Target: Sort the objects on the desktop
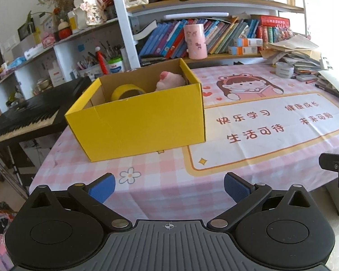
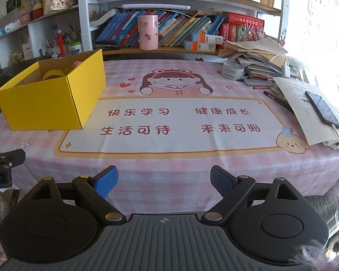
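A yellow cardboard box (image 1: pixel 137 122) stands open on the left of the pink checked tablecloth (image 1: pixel 169 180). Inside it lie a yellow tape roll (image 1: pixel 126 91) and a pink plush toy (image 1: pixel 169 80). In the right wrist view the same box (image 2: pixel 49 99) sits at the far left, with the tape roll (image 2: pixel 53 74) showing over its rim. My left gripper (image 1: pixel 169 186) hovers open over the table's near edge, in front of the box. My right gripper (image 2: pixel 163 179) is open too, with nothing between its blue pads, and hangs over the near edge at the middle of the cloth.
A roll of clear tape (image 2: pixel 232 70), pens, a pile of papers (image 2: pixel 255 52) and a phone (image 2: pixel 322 109) crowd the right side. A pink cup (image 2: pixel 148 32) and books stand on the shelf behind. A keyboard piano (image 1: pixel 27 117) lies left of the table.
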Demonstrator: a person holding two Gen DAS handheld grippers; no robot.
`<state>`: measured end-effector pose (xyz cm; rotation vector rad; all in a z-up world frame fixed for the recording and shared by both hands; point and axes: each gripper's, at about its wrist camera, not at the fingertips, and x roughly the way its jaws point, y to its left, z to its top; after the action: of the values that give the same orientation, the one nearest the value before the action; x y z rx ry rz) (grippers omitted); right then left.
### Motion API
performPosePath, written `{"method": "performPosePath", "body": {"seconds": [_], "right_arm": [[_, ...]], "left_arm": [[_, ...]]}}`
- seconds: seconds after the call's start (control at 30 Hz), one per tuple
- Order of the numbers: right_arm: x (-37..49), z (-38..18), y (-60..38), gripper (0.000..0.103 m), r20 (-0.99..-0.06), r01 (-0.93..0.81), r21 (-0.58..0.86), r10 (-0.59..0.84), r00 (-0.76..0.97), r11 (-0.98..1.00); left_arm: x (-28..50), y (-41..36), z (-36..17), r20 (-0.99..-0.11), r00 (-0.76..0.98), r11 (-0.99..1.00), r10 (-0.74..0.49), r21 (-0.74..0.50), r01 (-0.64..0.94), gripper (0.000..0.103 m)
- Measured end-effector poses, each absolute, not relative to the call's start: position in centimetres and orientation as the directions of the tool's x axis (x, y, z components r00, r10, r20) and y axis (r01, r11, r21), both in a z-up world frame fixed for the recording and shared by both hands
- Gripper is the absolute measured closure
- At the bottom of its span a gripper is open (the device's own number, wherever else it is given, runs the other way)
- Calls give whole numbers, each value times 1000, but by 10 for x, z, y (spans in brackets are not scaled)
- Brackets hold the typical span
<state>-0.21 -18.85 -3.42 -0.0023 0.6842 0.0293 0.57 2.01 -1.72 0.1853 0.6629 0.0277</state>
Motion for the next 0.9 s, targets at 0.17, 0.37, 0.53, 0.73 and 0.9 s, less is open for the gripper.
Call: {"method": "performPosePath", "body": {"seconds": [0.17, 0.37, 0.53, 0.73, 0.9], "right_arm": [[-4, -35, -188, 15, -634, -25, 8, 24, 773, 1000], [-4, -35, -188, 15, -633, -27, 7, 25, 773, 1000], [-6, -36, -184, 15, -638, -36, 3, 29, 769, 999], [-6, -36, -184, 15, -639, -35, 2, 28, 769, 999], [-7, -37, -182, 15, -640, -35, 2, 28, 768, 999]], "left_arm": [[4, 18, -17, -614, 786, 980, 72, 190, 59, 0], [2, 21, -18, -622, 780, 982, 67, 180, 60, 0], [3, 23, -19, -633, 772, 984, 64, 170, 58, 0], [4, 23, -20, -638, 768, 984, 57, 167, 66, 0], [5, 21, -21, -638, 768, 982, 52, 172, 77, 0]]}}
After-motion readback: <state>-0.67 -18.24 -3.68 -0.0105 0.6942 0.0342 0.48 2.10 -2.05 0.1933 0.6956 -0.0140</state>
